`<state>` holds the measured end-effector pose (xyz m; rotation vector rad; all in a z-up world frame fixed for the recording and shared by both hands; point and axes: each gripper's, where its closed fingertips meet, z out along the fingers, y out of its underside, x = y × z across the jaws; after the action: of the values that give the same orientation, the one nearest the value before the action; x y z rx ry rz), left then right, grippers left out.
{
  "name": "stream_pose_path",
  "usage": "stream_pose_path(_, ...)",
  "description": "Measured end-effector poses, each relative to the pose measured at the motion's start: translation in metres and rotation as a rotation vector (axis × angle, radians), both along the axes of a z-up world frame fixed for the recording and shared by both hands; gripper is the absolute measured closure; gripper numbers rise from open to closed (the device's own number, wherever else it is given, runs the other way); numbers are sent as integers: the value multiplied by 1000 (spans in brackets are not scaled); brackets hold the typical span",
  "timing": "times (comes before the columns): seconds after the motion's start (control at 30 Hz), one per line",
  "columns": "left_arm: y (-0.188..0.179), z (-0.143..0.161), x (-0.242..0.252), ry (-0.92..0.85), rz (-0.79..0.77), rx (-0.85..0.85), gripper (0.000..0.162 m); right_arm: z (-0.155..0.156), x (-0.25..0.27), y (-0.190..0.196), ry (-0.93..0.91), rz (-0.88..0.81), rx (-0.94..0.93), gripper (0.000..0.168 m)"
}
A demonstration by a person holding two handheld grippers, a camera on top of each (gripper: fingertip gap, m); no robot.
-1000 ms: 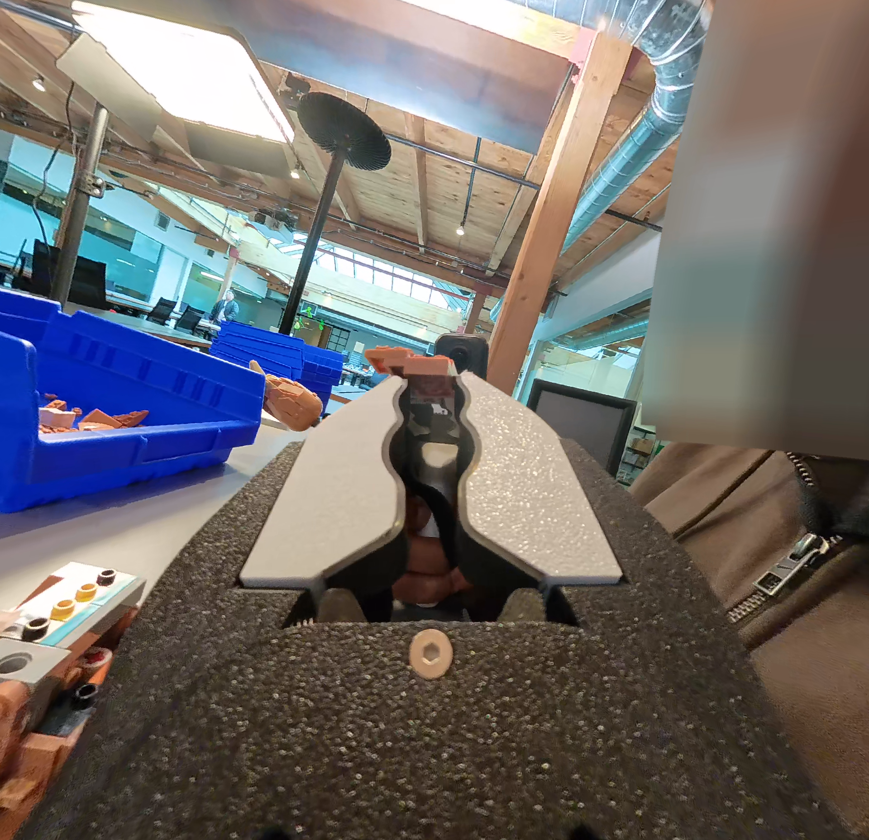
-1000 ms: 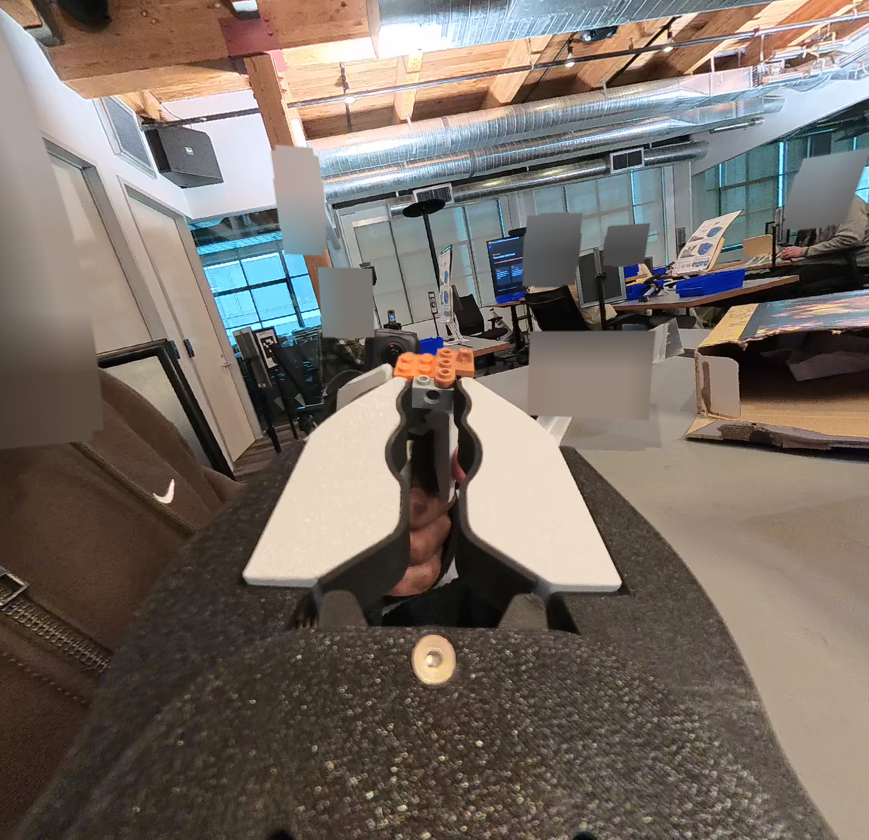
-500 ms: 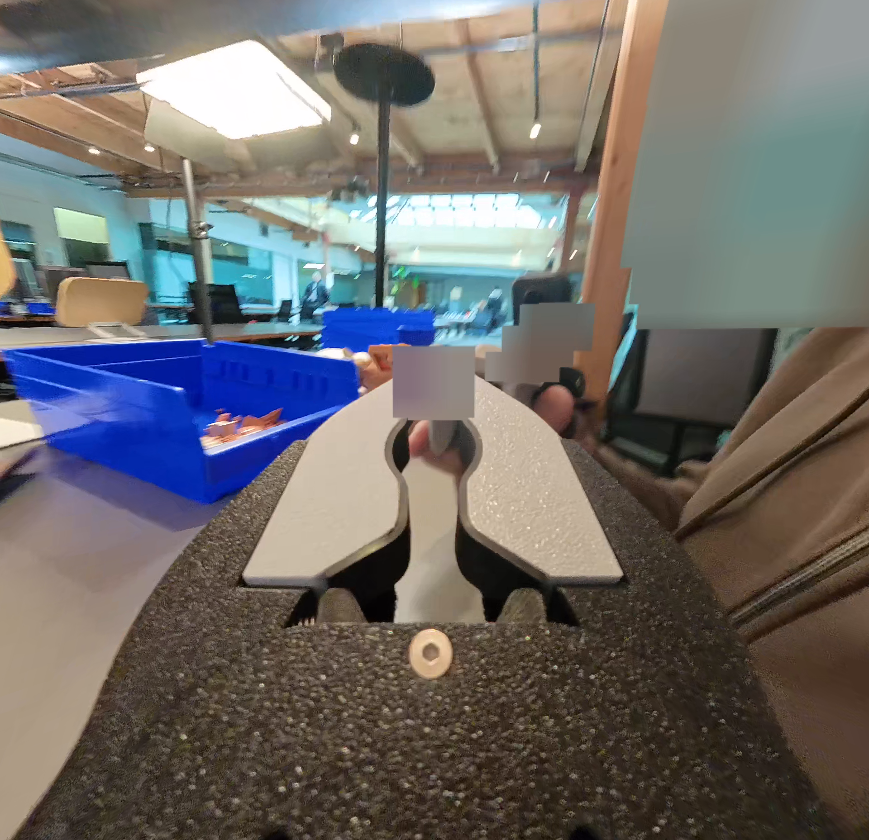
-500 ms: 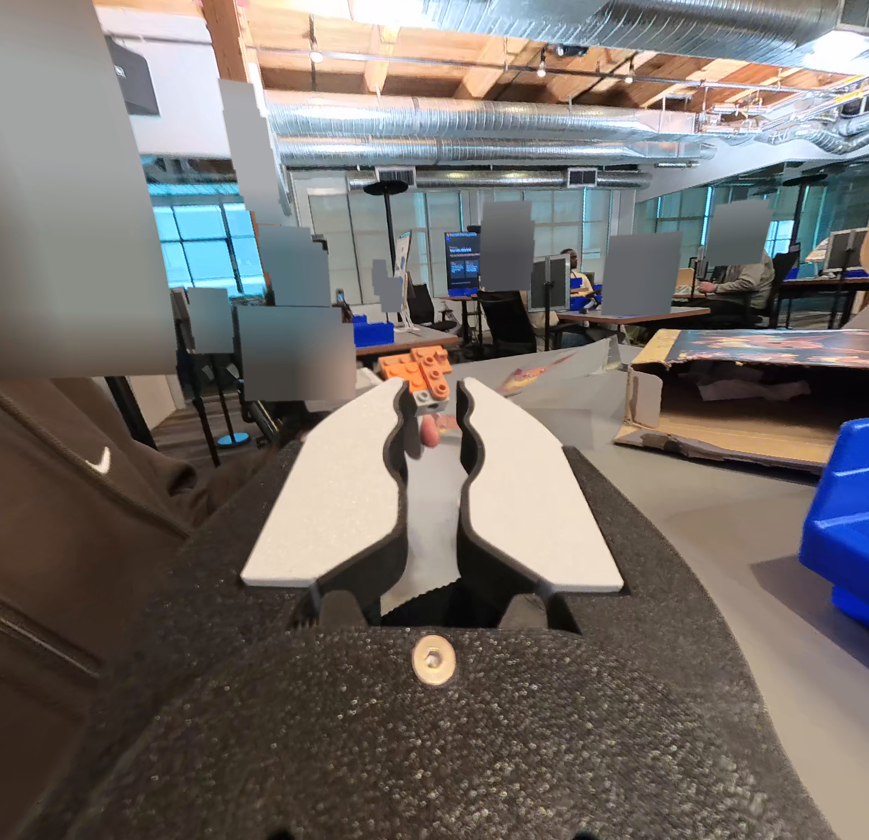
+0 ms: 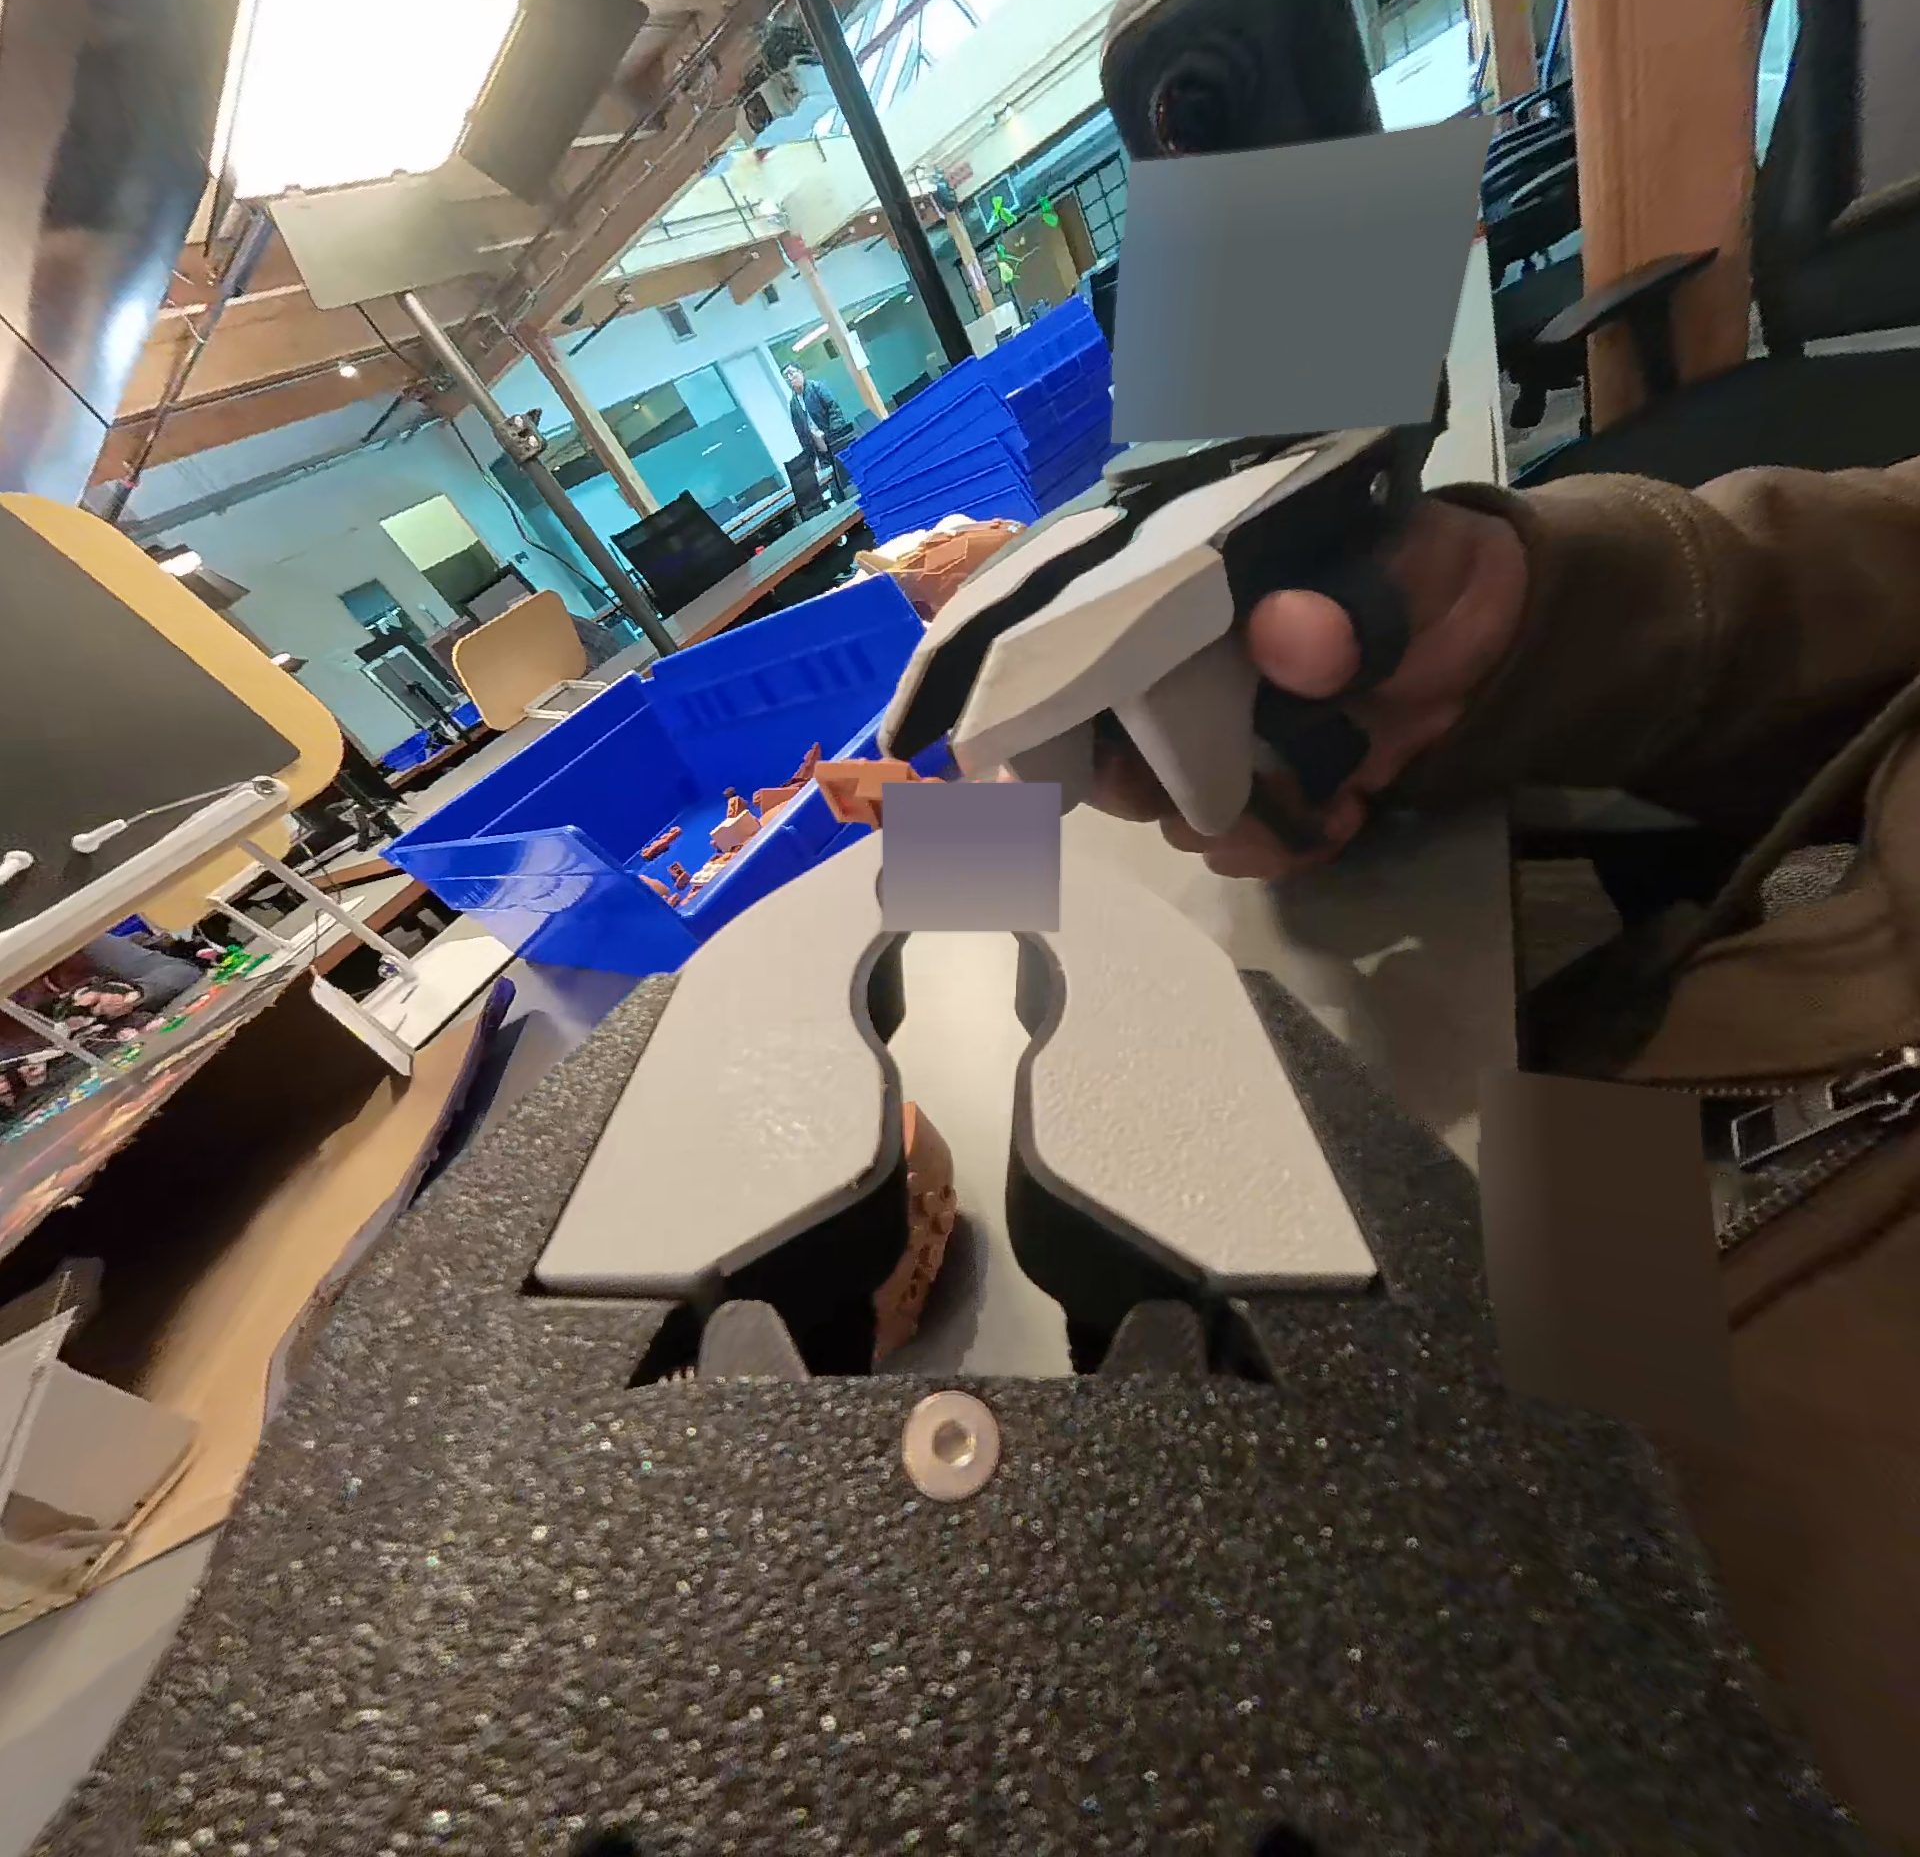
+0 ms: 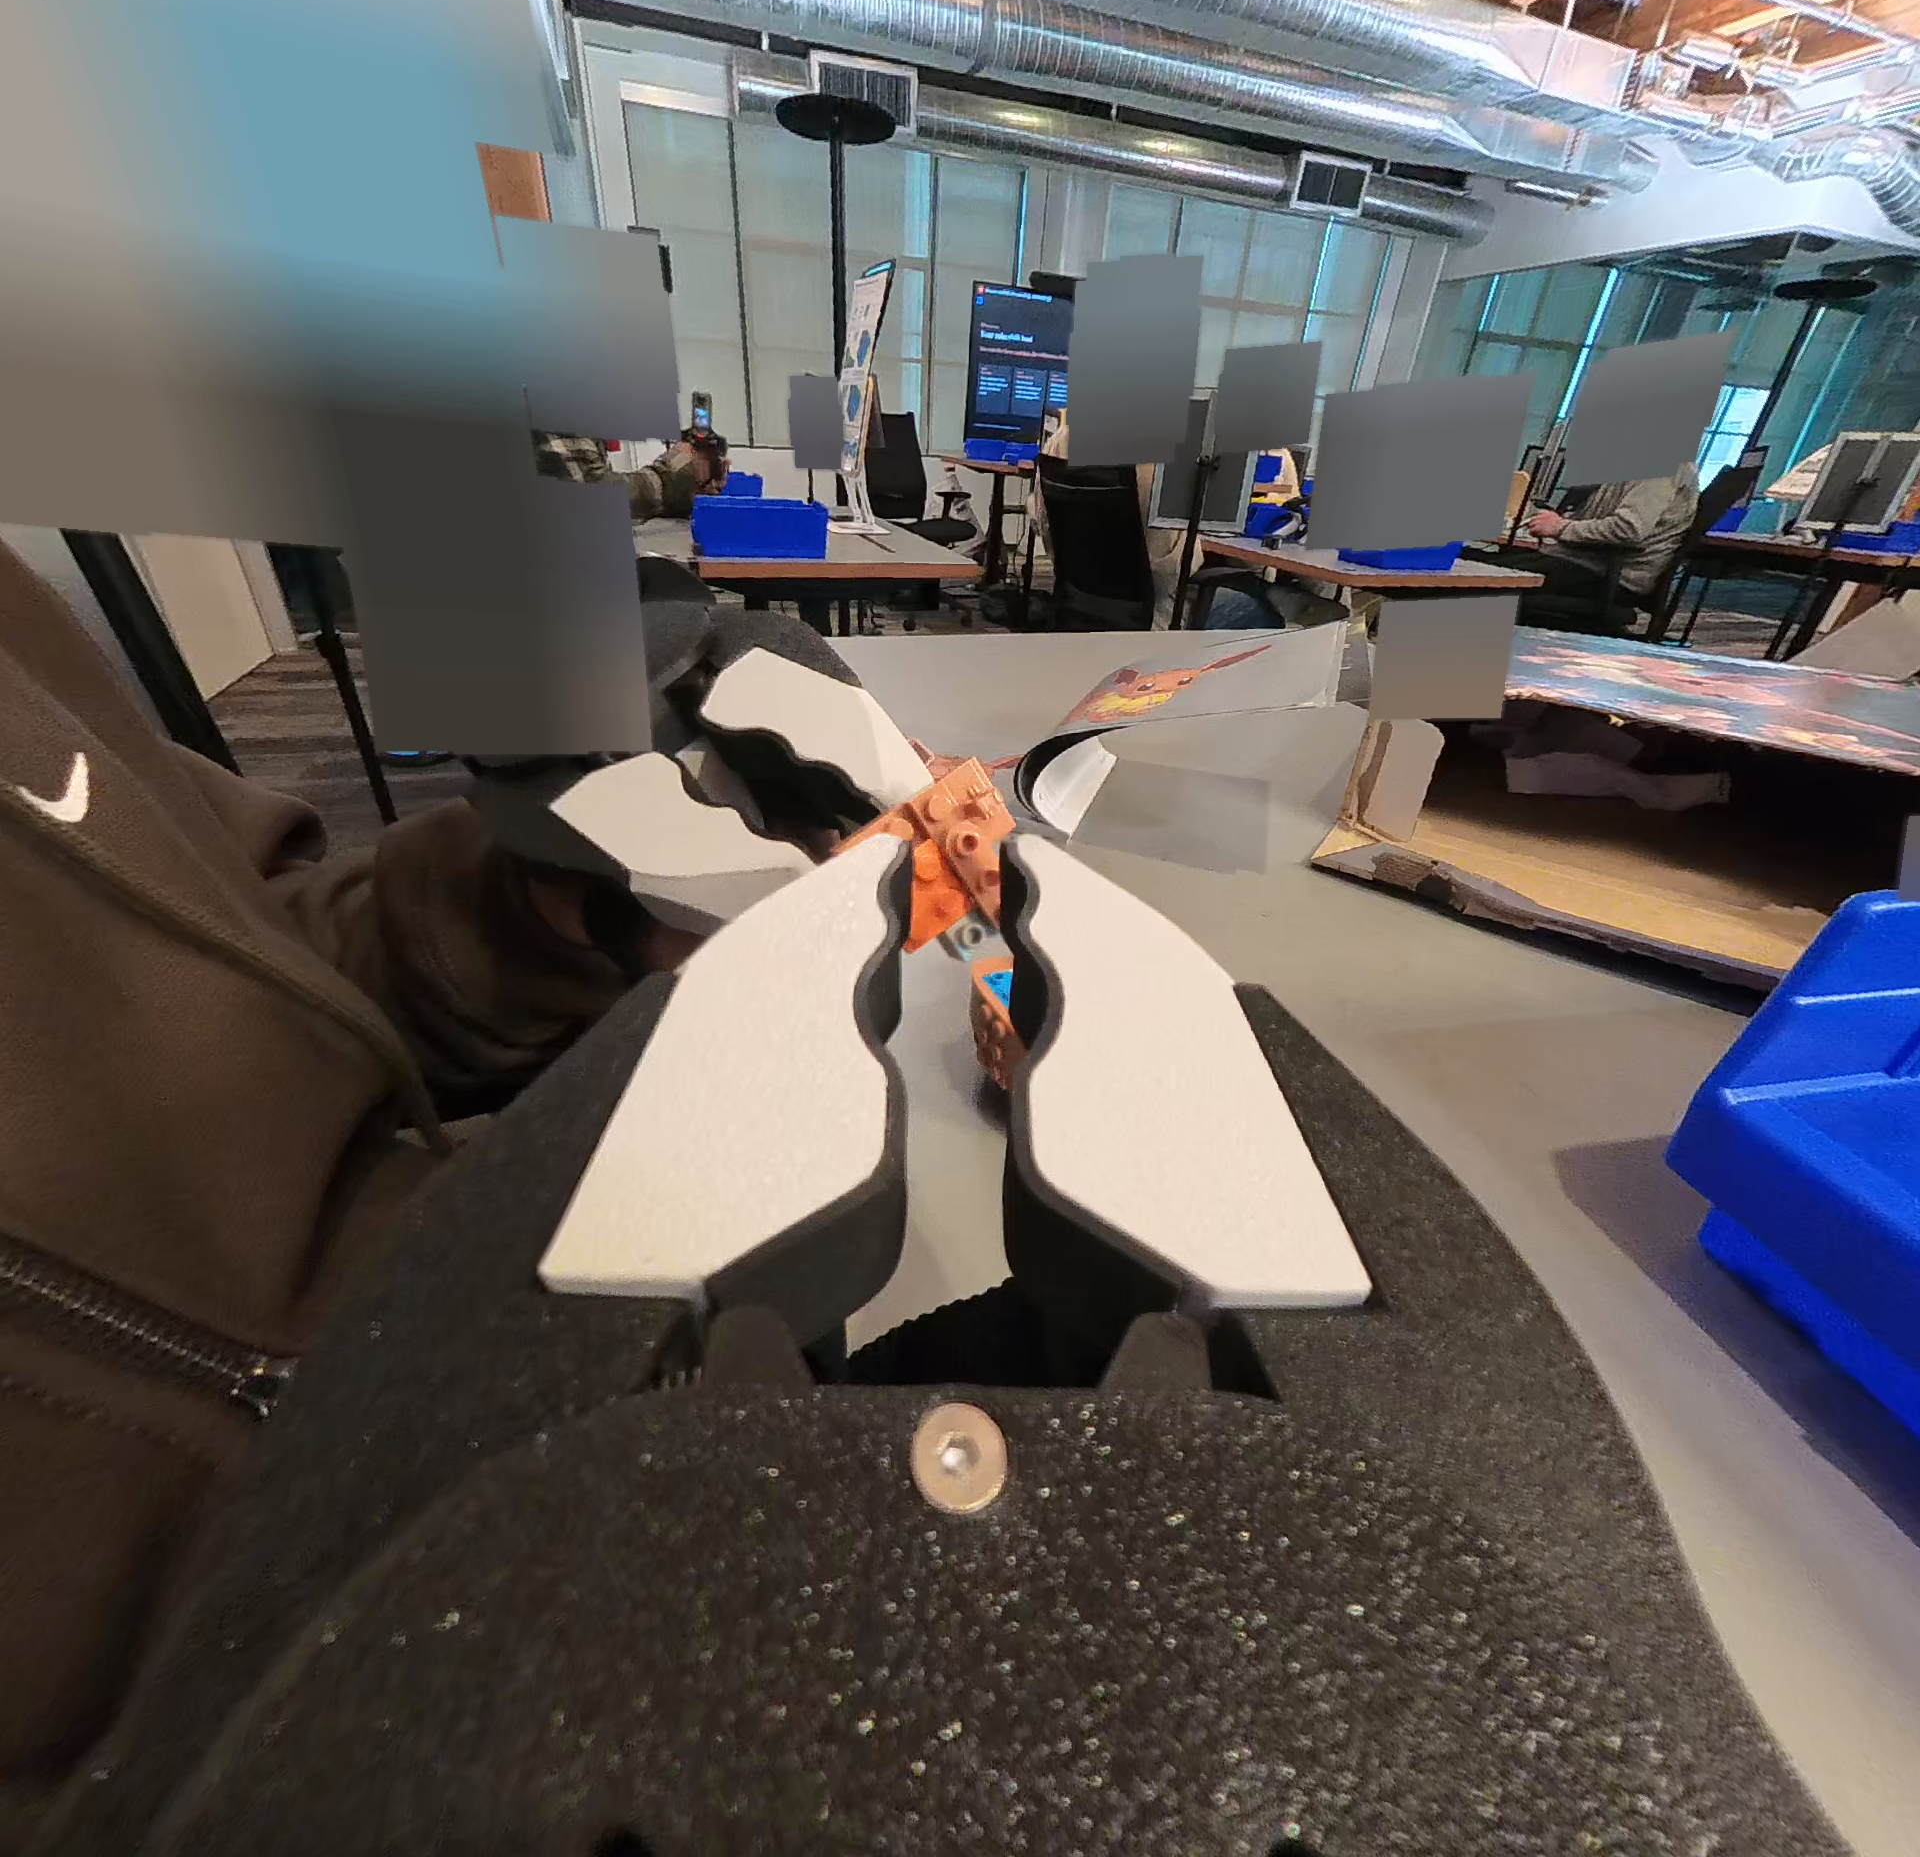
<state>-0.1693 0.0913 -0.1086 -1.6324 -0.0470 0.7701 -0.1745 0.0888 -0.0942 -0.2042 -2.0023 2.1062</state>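
We held an orange studded brick plate (image 6: pixel 951 862) in the right gripper (image 6: pixel 951 877), fingers narrow; left gripper (image 6: pixel 831 768), previously apart, now met it beside the blue plastic bin (image 5: pixel 623 820), its finger state indeterminable.

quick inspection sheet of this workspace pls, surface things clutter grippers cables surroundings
surface: grey table, mostly bare between the items.
things: orange brick piece clamped at the right gripper's tips; a second brown studded piece lies on the table just below.
clutter: blue bin holding loose brown bricks; another blue bin at right; torn cardboard box; open booklet.
grippers: right gripper shut on the brick piece; left gripper tips meet that piece, and a blur patch hides them in its own view.
cables: nothing seen.
surroundings: open office with desks, monitors, chairs, seated people, ceiling ducts.
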Motion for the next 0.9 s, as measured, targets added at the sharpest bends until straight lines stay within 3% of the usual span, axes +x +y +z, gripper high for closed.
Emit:
stream_pose_path(0.3,8,-4,10,17,-60,-37,145,-8,7,10,72,29,81,154)
stream_pose_path(0.57,16,-23,22,-16,-138,-143,145,-38,16,17,432,-10,347,157)
stream_pose_path(0.9,14,-30,35,-20,-225,-182,145,-40,27,14,451,52,345,157)
